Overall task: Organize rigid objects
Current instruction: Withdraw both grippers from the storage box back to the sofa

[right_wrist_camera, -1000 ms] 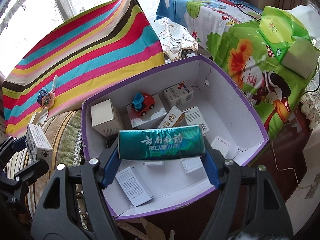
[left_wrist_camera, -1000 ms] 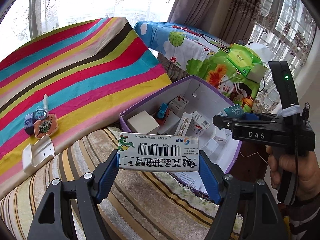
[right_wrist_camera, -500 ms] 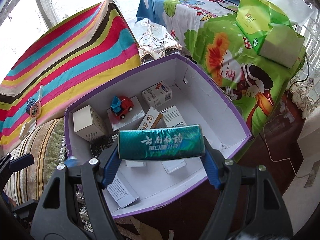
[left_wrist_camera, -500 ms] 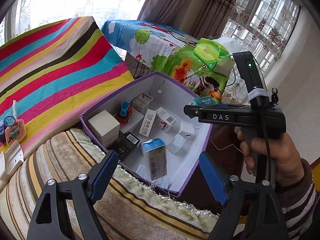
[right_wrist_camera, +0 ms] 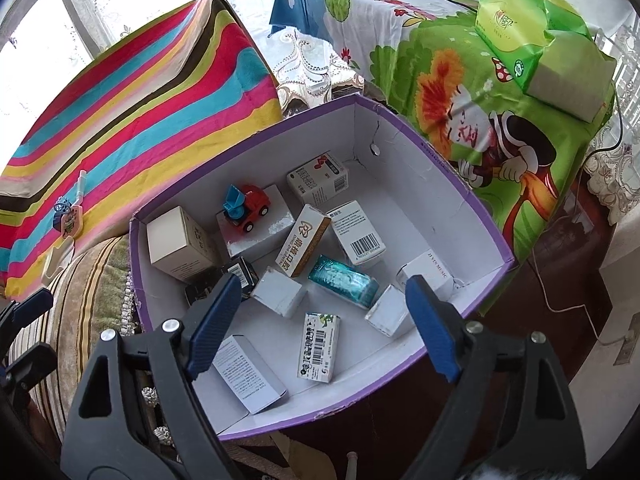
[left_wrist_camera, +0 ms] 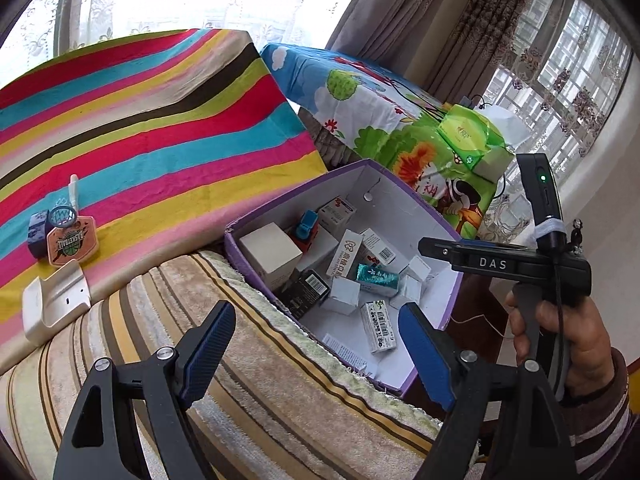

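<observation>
Both the left gripper [left_wrist_camera: 316, 344] and right gripper [right_wrist_camera: 324, 320] have jaws apart and empty, the right's having just opened. Below the right jaws, the teal carton [right_wrist_camera: 344, 281] lies inside the purple box [right_wrist_camera: 472, 208]. Likely light, stiff cardboard; grip across its long flat sides.

A teal foil-look carton [right_wrist_camera: 343, 281] lies on its side near the middle of the purple-rimmed box [right_wrist_camera: 452, 176], slanted. Just below it, toward the near wall, a white barcode carton [right_wrist_camera: 319, 345] lies flat. Small white cartons and a red-and-blue toy truck [right_wrist_camera: 246, 207] crowd the far-left corner.

One purple bin [right_wrist_camera: 472, 216], one toy truck [right_wrist_camera: 246, 206], about twelve small cartons [right_wrist_camera: 362, 234].
</observation>
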